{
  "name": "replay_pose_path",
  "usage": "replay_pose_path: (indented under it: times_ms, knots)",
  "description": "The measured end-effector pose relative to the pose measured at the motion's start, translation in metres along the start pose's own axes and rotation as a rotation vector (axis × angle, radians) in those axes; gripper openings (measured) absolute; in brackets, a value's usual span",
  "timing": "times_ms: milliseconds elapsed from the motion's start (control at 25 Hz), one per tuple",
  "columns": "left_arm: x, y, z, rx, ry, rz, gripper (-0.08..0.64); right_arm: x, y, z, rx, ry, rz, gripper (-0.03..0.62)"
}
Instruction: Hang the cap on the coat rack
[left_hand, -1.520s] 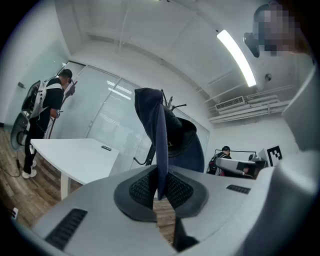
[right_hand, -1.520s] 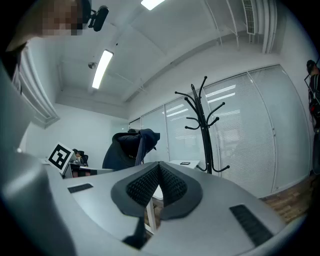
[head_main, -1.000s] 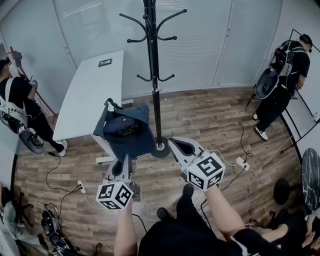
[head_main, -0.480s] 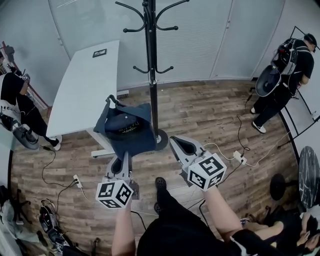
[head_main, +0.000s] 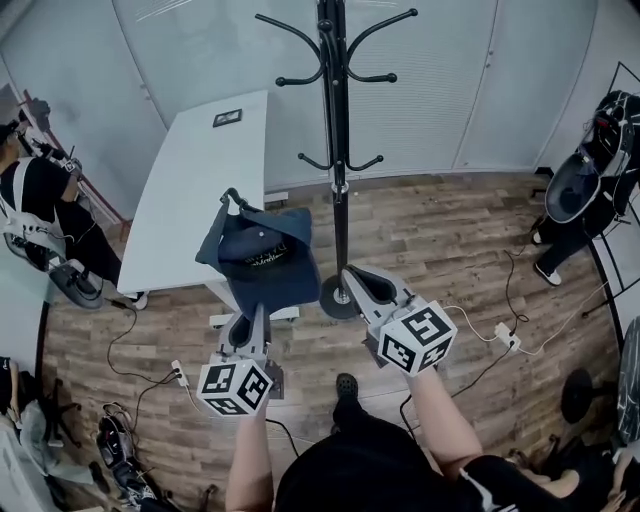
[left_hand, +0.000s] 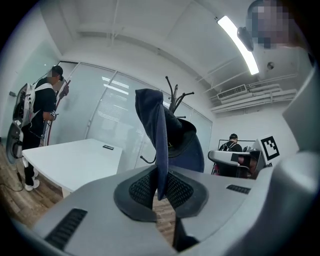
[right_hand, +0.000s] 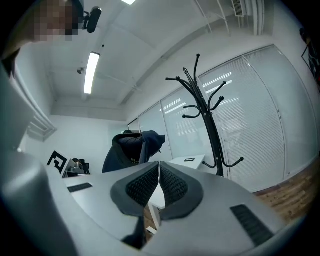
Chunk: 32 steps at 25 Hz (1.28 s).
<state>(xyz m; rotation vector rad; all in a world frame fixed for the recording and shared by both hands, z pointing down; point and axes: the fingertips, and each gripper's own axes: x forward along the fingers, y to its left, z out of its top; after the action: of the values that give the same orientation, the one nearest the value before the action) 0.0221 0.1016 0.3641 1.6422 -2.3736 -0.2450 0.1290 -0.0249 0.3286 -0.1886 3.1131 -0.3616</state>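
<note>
A dark blue cap (head_main: 262, 258) hangs up in front of me, its brim pinched by my left gripper (head_main: 250, 318). In the left gripper view the brim's edge (left_hand: 159, 150) runs down between the two pads, and my left gripper (left_hand: 161, 187) is shut on it. The black coat rack (head_main: 335, 150) stands just right of the cap, its hooks above the cap and its round base (head_main: 338, 298) on the floor. My right gripper (head_main: 354, 278) is held beside the base, shut with nothing in it (right_hand: 159, 172). The right gripper view shows the rack (right_hand: 209, 130) and the cap (right_hand: 131, 150) beyond the jaws.
A long white table (head_main: 200, 190) runs along the left, behind the cap. One person (head_main: 40, 215) stands at the far left and another (head_main: 590, 190) at the far right. Cables and a power strip (head_main: 505, 335) lie on the wooden floor.
The head view has shifted, so the coat rack and table now sit further right in the picture. The cap stays pinched in my left gripper, and the right stays shut.
</note>
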Motion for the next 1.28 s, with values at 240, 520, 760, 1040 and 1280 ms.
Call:
replay_pose_path:
  times_ms: [240,520,760,1040,1280]
  knots:
    - [0.059,0.015,0.019,-0.001,0.003,-0.001,0.031,0.047,-0.036,0.021,0.015,-0.01,0.028,0.032]
    - [0.067,0.022,0.015,0.01,-0.007,0.003,0.031,0.058,-0.045,0.017,0.007,-0.024,0.039,0.032]
    - [0.072,0.027,0.013,0.006,0.0,0.008,0.031,0.062,-0.05,0.016,0.009,-0.025,0.041,0.032]
    - [0.093,0.041,0.002,-0.02,0.034,-0.01,0.031,0.073,-0.064,0.012,0.014,-0.009,0.003,0.032]
    - [0.13,0.057,0.002,-0.03,0.055,-0.067,0.031,0.095,-0.084,0.01,0.01,-0.003,-0.056,0.032]
